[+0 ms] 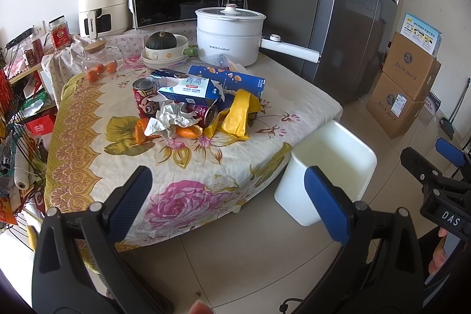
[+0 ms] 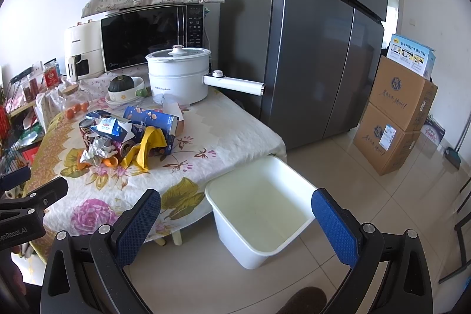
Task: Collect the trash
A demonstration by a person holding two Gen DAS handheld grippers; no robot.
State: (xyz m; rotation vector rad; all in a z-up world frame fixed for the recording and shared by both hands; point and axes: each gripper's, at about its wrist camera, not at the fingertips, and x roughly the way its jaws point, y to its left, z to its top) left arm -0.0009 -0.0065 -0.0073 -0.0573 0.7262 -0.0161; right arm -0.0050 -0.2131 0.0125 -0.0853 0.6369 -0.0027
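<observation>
Both grippers, left (image 1: 228, 196) & right (image 2: 235, 221), hang w/ jaws spread wide, holding nothing. Trash pile (image 1: 188, 105) sits mid-table (image 1: 206, 167); white bin (image 2: 262, 214) on floor just beside table edge.

Fridge (image 2: 309, 49) top beyond frame

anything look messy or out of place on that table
Yes: a heap of trash sits mid-table on the floral tablecloth. A red can stands upright while another can lies tipped, among crumpled paper, orange peels, a torn blue carton and a yellow bag. The white bin on the floor looks empty.
</observation>
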